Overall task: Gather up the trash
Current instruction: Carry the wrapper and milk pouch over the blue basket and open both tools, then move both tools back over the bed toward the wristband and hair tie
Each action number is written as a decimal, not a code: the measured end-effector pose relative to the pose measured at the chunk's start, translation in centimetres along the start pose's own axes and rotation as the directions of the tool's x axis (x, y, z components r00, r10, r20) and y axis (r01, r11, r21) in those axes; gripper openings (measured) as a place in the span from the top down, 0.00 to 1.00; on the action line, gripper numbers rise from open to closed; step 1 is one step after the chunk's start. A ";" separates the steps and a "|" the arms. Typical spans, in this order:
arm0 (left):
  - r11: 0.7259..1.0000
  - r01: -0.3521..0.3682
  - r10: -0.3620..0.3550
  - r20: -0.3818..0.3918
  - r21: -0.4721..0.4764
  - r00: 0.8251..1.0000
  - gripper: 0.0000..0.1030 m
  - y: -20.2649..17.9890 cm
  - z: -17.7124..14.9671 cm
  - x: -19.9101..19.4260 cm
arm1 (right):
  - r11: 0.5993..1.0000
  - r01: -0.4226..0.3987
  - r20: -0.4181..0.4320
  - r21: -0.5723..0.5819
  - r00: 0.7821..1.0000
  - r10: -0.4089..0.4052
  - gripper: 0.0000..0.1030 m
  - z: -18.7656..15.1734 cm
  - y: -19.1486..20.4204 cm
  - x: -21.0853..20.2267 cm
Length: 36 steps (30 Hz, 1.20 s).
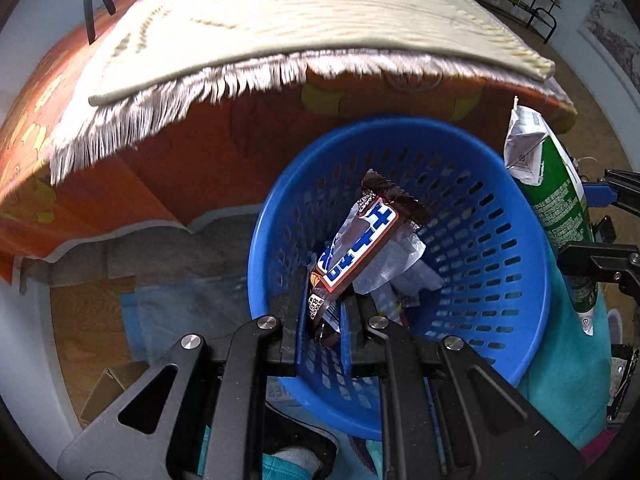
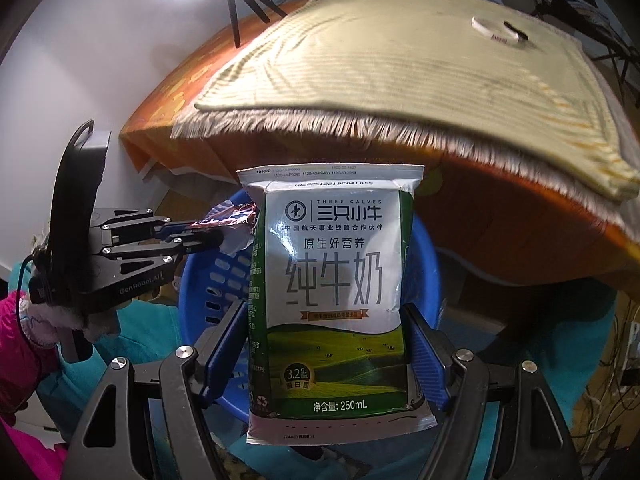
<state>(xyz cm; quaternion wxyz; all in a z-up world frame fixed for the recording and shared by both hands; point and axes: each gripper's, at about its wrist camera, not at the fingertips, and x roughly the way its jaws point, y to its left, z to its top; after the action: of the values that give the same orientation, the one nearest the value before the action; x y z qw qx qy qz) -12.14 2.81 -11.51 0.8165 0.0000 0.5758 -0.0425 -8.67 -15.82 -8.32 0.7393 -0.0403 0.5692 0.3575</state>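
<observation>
The left hand-held gripper [image 1: 324, 312] is pinched nearly closed on a brown, blue-and-white candy-bar wrapper [image 1: 360, 248], held over the mouth of the round blue perforated plastic basket [image 1: 500, 240] (crumpled clear plastic already lies inside). Further right, the right hand-held gripper [image 2: 326, 344] stands wide, its blue pads pressed against both sides of a green-and-white milk pouch [image 2: 332, 280], upright above the same basket, beside the orange-draped surface [image 2: 500, 232].

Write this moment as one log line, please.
left gripper: holds candy wrapper | right gripper: holds milk pouch | both over blue basket
</observation>
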 end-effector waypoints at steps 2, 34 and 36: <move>1.000 -0.002 0.002 -0.006 0.001 1.000 0.89 0.0 -0.2 0.3 | 1.000 -0.001 -0.010 0.001 1.000 0.001 0.25 -0.1 0.0 0.3; 1.000 -0.008 0.008 -0.007 0.014 1.000 0.41 -1.1 -0.7 1.2 | 0.999 0.007 -0.048 0.045 0.999 -0.005 0.23 0.1 0.2 2.3; 1.000 -0.009 0.009 -0.003 0.009 1.000 0.41 -1.0 -0.5 1.1 | 0.999 0.014 -0.043 0.039 0.999 -0.013 0.21 0.2 0.2 2.1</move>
<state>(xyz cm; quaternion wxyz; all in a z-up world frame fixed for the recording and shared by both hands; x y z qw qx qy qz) -12.33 1.77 -12.72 0.8157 0.0064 0.5770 -0.0416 -8.45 -14.54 -10.05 0.7299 -0.0372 0.5917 0.3401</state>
